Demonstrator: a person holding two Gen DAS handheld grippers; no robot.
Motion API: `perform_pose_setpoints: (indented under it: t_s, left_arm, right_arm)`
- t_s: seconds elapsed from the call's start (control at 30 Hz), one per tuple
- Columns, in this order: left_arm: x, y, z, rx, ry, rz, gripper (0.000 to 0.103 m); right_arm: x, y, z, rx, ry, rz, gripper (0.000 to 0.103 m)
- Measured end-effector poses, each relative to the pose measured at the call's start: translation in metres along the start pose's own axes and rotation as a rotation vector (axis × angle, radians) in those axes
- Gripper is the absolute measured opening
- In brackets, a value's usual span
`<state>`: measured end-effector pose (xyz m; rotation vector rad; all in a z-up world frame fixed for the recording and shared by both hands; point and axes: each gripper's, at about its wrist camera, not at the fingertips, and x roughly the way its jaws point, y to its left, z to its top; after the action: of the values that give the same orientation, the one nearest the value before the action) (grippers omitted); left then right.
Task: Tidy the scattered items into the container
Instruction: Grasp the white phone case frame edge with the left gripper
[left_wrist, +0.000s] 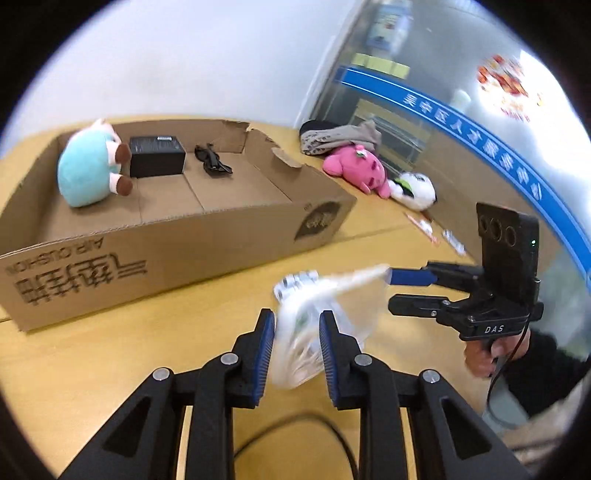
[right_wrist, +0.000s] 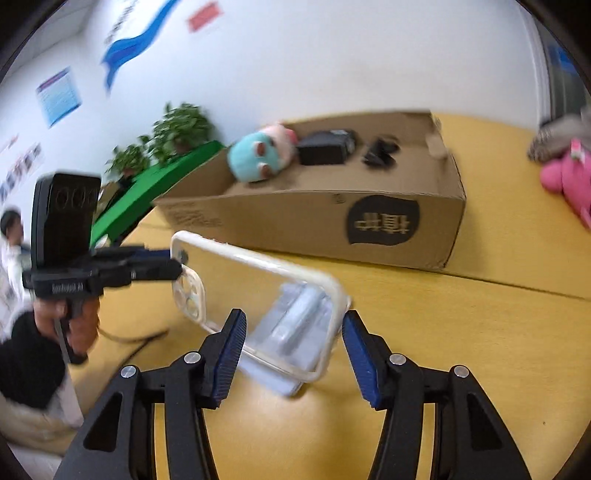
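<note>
Left gripper (left_wrist: 297, 354): ribbed blue pads are clamped on one end of a clear phone case (right_wrist: 258, 295), a soft, glossy shell with a milky rim, rounded corners and a cluster of round camera cut-outs. In the right wrist view the case hangs tilted above the table, pinched at its camera end by that left gripper (right_wrist: 177, 260). The right gripper (right_wrist: 293, 347) stands spread wide, its pads either side of the case's far end and not pressing it; from the left wrist view its fingers (left_wrist: 404, 277) reach the case's edge, one above, one below, with a clear gap. Through the transparent back a pale, blurred flat object shows on the table; what it is, I cannot tell.

Beyond lies smooth yellow wood, the table (right_wrist: 480, 332). Near the case sits the cardboard box (left_wrist: 184, 240), long, low, corrugated, torn along its far rim, printed in black. Inside: a fuzzy teal plush (left_wrist: 88, 166), a matte black box (left_wrist: 157, 157) just beside it, and black sunglasses (left_wrist: 214, 160). Outside the box, against the wall, a pink plush (left_wrist: 356, 168) touches a white plush (left_wrist: 415, 190), with a crumpled grey cloth (left_wrist: 340, 136) behind.
</note>
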<state>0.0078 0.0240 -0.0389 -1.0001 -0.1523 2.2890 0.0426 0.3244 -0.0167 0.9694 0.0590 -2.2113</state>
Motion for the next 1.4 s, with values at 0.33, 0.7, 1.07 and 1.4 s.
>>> perform_pose_setpoints:
  t_s: [0.33,0.7,1.07,1.4]
  left_arm:
    - [-0.015,-0.017,-0.045,0.013,0.086,-0.067,0.038]
    - [0.059,0.003,-0.032,-0.023,0.296,-0.010,0.063]
    - [0.020,-0.012,-0.015,0.007,0.156,-0.105,0.033]
    - [-0.002,-0.050,-0.056,0.086,0.205,-0.117,0.036]
  right_arm:
    - [-0.014,0.048,-0.067,-0.130,0.137,0.118,0.063]
    - [0.029,0.016,-0.052,0.078,0.293,0.026,0.093]
    - [-0.001,0.030,-0.028,0.044,0.060,-0.003,0.069]
    - [-0.046,0.033,-0.070,-0.016,0.113,0.118,0.070]
